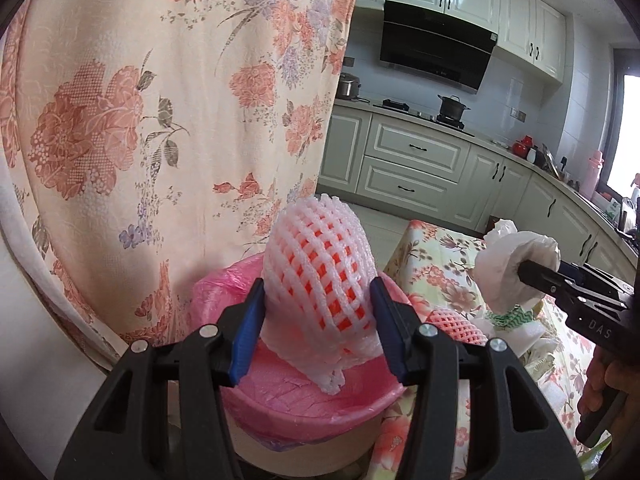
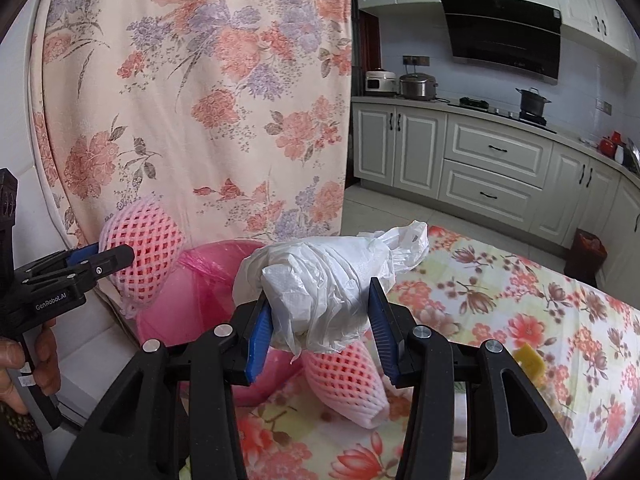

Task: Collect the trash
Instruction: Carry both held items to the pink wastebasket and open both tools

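My left gripper (image 1: 318, 316) is shut on a white foam fruit net (image 1: 320, 280) with orange inside, held just above the pink-lined trash bin (image 1: 296, 400). The net (image 2: 144, 252) and the left gripper (image 2: 116, 258) also show in the right wrist view, over the bin (image 2: 208, 280). My right gripper (image 2: 320, 320) is shut on a white plastic-wrapped bundle (image 2: 324, 280), held above the table to the right of the bin. The bundle (image 1: 516, 268) and right gripper (image 1: 532, 274) show in the left wrist view. A second foam net (image 2: 348, 380) lies on the table under the bundle.
The table has a floral cloth (image 2: 520, 300). A yellow scrap (image 2: 528, 360) lies on it, and more trash (image 1: 512, 320) next to the second net. A floral curtain (image 1: 160, 100) hangs behind the bin. Kitchen cabinets (image 2: 492, 160) stand beyond.
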